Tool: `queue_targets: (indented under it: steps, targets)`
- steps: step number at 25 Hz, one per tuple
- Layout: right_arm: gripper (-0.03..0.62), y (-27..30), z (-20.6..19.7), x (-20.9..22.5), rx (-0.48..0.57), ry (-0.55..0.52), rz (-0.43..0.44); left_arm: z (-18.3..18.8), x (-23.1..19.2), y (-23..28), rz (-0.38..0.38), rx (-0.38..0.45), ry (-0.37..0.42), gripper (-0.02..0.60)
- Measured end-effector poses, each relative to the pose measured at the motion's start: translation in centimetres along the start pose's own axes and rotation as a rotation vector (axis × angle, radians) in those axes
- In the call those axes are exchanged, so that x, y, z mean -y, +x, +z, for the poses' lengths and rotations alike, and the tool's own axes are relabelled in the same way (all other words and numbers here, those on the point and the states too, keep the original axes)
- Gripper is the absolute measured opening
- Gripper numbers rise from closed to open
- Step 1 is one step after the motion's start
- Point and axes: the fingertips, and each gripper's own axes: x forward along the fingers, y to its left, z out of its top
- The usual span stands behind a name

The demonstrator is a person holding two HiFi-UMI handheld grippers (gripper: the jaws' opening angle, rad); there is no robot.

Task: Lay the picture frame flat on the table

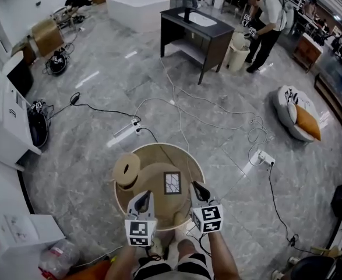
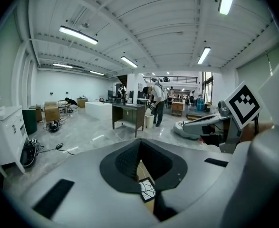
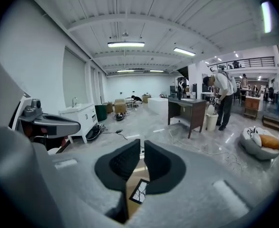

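The picture frame (image 1: 172,183) is seen lying flat on the round wooden table (image 1: 159,147), a little right of the middle, with its dark border and white cracked-line picture turned up. It is touched by neither gripper. A tan round roll (image 1: 126,171) is set on the left part of the same table, apart from the frame.

The left gripper (image 1: 148,196) is held above the near left rim. In the left gripper view its jaws are shown closed, with the tips meeting and nothing between them, and the frame (image 2: 147,189) is glimpsed far below. The right gripper (image 1: 196,185) is held just right of the frame; its jaws are brought almost together, with only a thin slit left and nothing gripped.

Cables (image 1: 176,107) are strewn across the grey floor beyond the table.
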Motion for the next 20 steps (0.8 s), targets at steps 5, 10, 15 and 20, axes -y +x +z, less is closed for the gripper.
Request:
queue_targets:
  steps: [5,10,15,20]
  targets:
    - [0.011,-3.2,3.4,-2.0,0.045,-0.010,-0.016,3.7,0.6,-3.6,-0.013,0.032,0.026,0.017]
    - [0.002,-6.7,5.4,-3.9,0.082,-0.030,-0.028,5.8,1.2,-7.1,-0.030,0.070,0.053,0.017]
    - [0.002,-11.2,6.9,-5.9,0.125,-0.054,-0.045,7.5,1.9,-10.8,-0.036,0.117,0.087,0.017]
    - [0.002,-16.2,7.5,-7.3,0.162,-0.071,-0.076,7.9,3.2,-14.6,-0.050,0.139,0.092,0.017]
